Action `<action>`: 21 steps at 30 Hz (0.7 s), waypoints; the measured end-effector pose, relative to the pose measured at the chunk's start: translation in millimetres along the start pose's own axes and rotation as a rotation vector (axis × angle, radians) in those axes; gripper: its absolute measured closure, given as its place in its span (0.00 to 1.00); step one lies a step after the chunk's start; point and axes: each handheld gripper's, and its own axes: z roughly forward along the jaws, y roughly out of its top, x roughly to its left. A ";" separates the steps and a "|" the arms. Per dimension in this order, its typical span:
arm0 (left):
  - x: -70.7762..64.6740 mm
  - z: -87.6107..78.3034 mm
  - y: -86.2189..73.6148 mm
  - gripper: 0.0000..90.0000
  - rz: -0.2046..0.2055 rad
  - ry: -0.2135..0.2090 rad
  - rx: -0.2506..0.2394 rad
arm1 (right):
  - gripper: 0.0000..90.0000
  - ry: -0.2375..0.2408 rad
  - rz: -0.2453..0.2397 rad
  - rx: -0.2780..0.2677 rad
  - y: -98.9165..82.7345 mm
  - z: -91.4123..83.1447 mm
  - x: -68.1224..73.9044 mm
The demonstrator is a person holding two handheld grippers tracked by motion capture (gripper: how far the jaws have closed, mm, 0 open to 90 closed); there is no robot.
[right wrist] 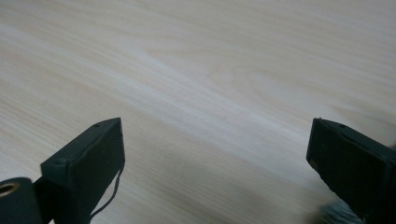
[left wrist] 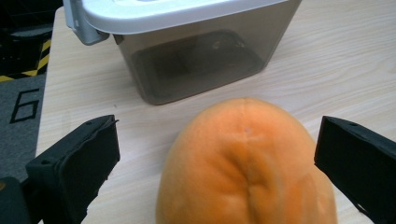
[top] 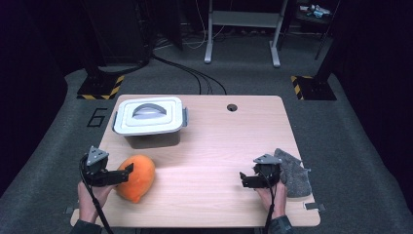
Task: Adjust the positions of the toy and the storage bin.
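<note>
- Orange fruit [top: 137, 178], rounded and papaya-like, lying on the wooden table [top: 214, 146] near its front left corner, just in front of the lidded box.
- Seen close up in the left gripper view [left wrist: 247, 163], with a shallow crease running down its near face and its skin clear of both black pads.
- Left gripper [top: 127, 173] held level at the fruit's left side, pointing right; jaws spread wide to either side of the fruit, pressing on nothing, gripping nothing.
- Right gripper [top: 242, 179] near the front right of the table, pointing left across bare wood; jaws likewise wide apart, with only table grain between them in the right gripper view.
- Grey cloth [top: 293, 171] crumpled at the table's right edge, just behind and beside the right gripper; whether touching it, cannot tell.
- Box [top: 150, 122] with smoky translucent walls, white lid and grey handle, closed, standing at the back left, well apart from the right gripper.
- Hand [top: 90, 197] behind the left gripper, coming in from the bottom edge.
</note>
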 end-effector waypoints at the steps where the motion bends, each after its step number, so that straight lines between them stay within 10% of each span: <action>1: 1.7 0.9 1.7 0.00 0.000 0.002 0.002 | 0.03 0.005 -0.003 0.007 -0.7 5.0 3.0; 21: 42.8 28.7 37.8 0.01 -0.052 0.016 0.027 | 0.00 0.003 -0.030 -0.006 -7.2 33.5 6.7</action>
